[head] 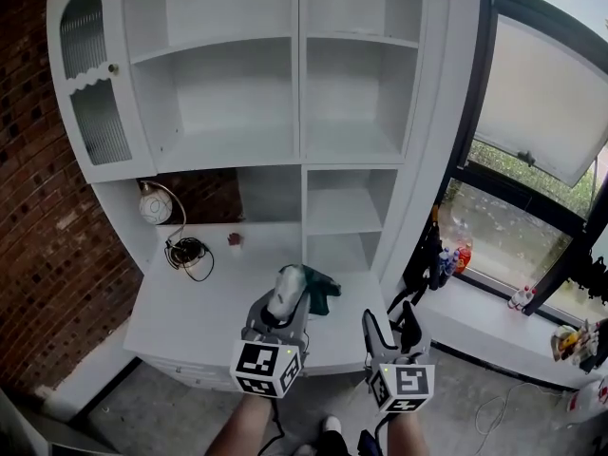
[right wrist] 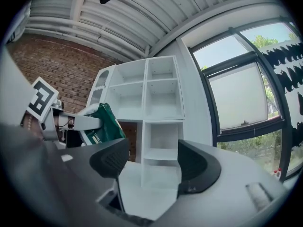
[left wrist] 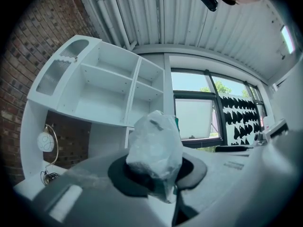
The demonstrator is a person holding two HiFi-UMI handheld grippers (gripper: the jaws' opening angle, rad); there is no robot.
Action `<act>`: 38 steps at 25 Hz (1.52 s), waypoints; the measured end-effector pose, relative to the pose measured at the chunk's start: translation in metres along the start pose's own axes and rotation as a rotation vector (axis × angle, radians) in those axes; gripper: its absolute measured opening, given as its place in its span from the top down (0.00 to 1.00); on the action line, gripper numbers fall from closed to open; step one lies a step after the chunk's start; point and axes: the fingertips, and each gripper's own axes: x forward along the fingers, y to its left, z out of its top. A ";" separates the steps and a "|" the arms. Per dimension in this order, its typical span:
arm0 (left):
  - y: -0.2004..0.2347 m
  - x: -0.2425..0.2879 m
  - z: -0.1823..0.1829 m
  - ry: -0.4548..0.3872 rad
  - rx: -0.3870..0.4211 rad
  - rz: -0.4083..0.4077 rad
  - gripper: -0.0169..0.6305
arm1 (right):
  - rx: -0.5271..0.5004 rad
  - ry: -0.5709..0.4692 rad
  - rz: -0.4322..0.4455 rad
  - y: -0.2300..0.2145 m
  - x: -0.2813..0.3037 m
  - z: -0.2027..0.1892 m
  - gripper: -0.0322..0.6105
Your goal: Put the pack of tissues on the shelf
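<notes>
Head view: we see the left gripper holding the pack of tissues over the desk, short of the shelf. Left gripper view: jaws pinch only loose wrapper, so we reckon it may slip. Right gripper view: right gripper gapes wide, empty, no backup.

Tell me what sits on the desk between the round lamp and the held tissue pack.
Head view: a coiled black cable and a small reddish object lie between the lamp and the tissue pack.
</notes>
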 end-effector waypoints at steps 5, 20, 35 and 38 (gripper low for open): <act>0.003 0.032 0.004 -0.013 -0.003 0.019 0.82 | -0.001 -0.012 0.013 -0.023 0.030 0.002 0.46; -0.018 0.112 0.029 -0.138 -0.261 0.006 0.82 | 0.140 -0.032 0.152 -0.075 0.097 0.018 0.46; -0.015 0.146 0.003 -0.144 -0.590 -0.128 0.82 | 0.618 0.071 0.339 -0.074 0.126 -0.021 0.39; -0.010 0.152 0.003 -0.148 -0.671 -0.175 0.82 | 0.699 0.076 0.373 -0.069 0.133 -0.021 0.39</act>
